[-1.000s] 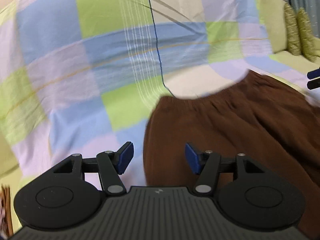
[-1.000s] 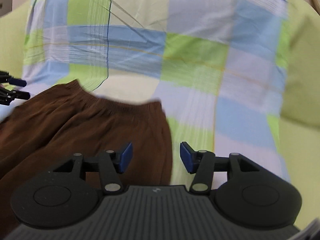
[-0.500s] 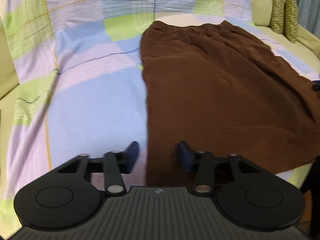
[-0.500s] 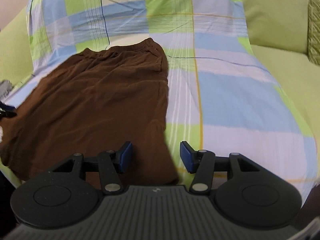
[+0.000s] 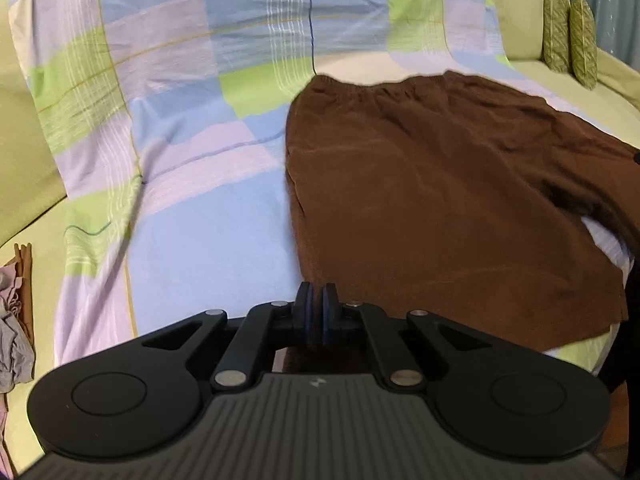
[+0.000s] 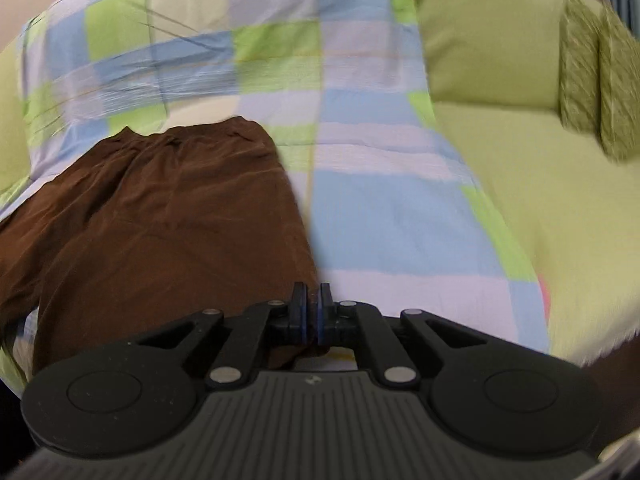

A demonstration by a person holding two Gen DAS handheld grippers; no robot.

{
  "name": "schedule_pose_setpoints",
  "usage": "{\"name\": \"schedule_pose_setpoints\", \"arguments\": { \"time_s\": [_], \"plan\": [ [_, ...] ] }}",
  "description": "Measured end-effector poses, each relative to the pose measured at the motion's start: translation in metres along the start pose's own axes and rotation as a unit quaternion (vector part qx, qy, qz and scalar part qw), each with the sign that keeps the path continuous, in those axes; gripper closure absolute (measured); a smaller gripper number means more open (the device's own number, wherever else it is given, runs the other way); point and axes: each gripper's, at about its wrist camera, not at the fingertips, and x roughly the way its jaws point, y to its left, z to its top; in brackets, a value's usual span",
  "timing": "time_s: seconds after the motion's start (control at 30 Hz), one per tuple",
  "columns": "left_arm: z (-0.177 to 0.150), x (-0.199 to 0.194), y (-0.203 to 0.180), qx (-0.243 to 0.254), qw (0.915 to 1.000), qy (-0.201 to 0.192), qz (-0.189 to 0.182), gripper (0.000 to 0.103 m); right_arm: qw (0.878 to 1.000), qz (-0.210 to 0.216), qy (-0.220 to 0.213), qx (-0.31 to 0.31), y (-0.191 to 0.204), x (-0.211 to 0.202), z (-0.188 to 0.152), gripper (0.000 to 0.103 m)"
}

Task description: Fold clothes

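Brown shorts point(image 5: 440, 200) spread flat on checked bedsheet point(image 5: 200, 220), elastic waistband far, hem near. Thin, limp, light cloth, likely to sag and crease; best taken at hem corners. Left gripper point(image 5: 316, 312) low at near left corner, fingers closed together on the hem. Right gripper point(image 6: 311, 312) likewise pinched shut on near right corner, pointing toward waistband.

No readable text or labels
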Motion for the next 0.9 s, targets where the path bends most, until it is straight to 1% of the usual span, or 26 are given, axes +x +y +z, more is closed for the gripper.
{"name": "schedule_pose_setpoints", "arguments": {
  "time_s": [0.03, 0.07, 0.1, 0.13, 0.2, 0.23, 0.3, 0.37, 0.4, 0.43, 0.47, 0.5, 0.53, 0.57, 0.6, 0.63, 0.7, 0.77, 0.83, 0.9],
  "plan": [
    [-0.002, 0.002, 0.001, -0.002, 1.0000, 0.004, 0.005, 0.102, 1.000, -0.002, 0.013, -0.003, -0.001, 0.008, -0.004, 0.099],
    [-0.003, 0.004, 0.002, -0.005, 0.9999, 0.007, 0.009, 0.102, 1.000, -0.014, 0.020, -0.013, 0.002, 0.014, -0.009, 0.099],
    [-0.004, 0.004, 0.003, -0.007, 0.9999, 0.005, 0.011, 0.102, 0.999, -0.033, 0.011, -0.026, 0.008, 0.012, -0.010, 0.098],
    [-0.005, 0.004, 0.004, -0.009, 0.9999, 0.004, 0.014, 0.102, 0.998, -0.052, 0.002, -0.038, 0.014, 0.010, -0.010, 0.091],
    [-0.008, 0.000, 0.008, -0.010, 0.9996, 0.002, 0.025, 0.102, 0.994, -0.086, -0.018, -0.064, 0.026, 0.005, -0.011, 0.082],
    [-0.010, -0.004, 0.011, -0.011, 0.9996, -0.002, 0.028, 0.102, 0.993, -0.088, -0.033, -0.076, 0.035, -0.002, -0.011, 0.082],
    [-0.013, -0.010, 0.015, -0.012, 0.9995, -0.009, 0.028, 0.101, 0.990, -0.084, -0.059, -0.093, 0.055, -0.015, -0.009, 0.082],
    [-0.017, -0.022, 0.018, -0.005, 0.9992, -0.020, 0.034, 0.100, 0.988, -0.076, -0.072, -0.111, 0.073, -0.022, -0.007, 0.082],
    [-0.018, -0.025, 0.020, 0.001, 0.9991, -0.022, 0.035, 0.097, 0.987, -0.069, -0.082, -0.122, 0.086, -0.026, -0.006, 0.082],
    [-0.021, -0.030, 0.021, 0.011, 0.9990, -0.026, 0.035, 0.094, 0.986, -0.053, -0.091, -0.132, 0.101, -0.030, -0.004, 0.082],
    [-0.024, -0.034, 0.023, 0.019, 0.9988, -0.030, 0.035, 0.092, 0.986, -0.016, -0.098, -0.136, 0.122, -0.032, -0.001, 0.082],
    [-0.024, -0.035, 0.023, 0.022, 0.9986, -0.031, 0.036, 0.086, 0.985, 0.006, -0.100, -0.143, 0.137, -0.032, 0.002, 0.081],
    [-0.027, -0.038, 0.024, 0.029, 0.9983, -0.034, 0.038, 0.077, 0.983, 0.025, -0.100, -0.154, 0.154, -0.030, 0.003, 0.081],
    [-0.030, -0.041, 0.026, 0.037, 0.9979, -0.037, 0.039, 0.072, 0.978, 0.052, -0.100, -0.175, 0.181, -0.027, 0.004, 0.081],
    [-0.034, -0.044, 0.030, 0.045, 0.9972, -0.042, 0.041, 0.064, 0.973, 0.074, -0.096, -0.195, 0.205, -0.022, 0.003, 0.081],
    [-0.038, -0.047, 0.033, 0.050, 0.9968, -0.047, 0.041, 0.061, 0.967, 0.097, -0.092, -0.216, 0.229, -0.017, 0.003, 0.081],
    [-0.043, -0.050, 0.037, 0.056, 0.9960, -0.054, 0.042, 0.061, 0.951, 0.133, -0.086, -0.266, 0.280, -0.007, -0.001, 0.080],
    [-0.048, -0.052, 0.042, 0.056, 0.9957, -0.060, 0.043, 0.061, 0.929, 0.164, -0.084, -0.321, 0.333, 0.003, -0.006, 0.080],
    [-0.054, -0.053, 0.051, 0.051, 0.9956, -0.067, 0.041, 0.061, 0.912, 0.178, -0.088, -0.358, 0.373, 0.009, -0.013, 0.078],
    [-0.061, -0.053, 0.062, 0.045, 0.9954, -0.075, 0.039, 0.061, 0.891, 0.190, -0.087, -0.402, 0.421, 0.023, -0.019, 0.078]
  ]
}}
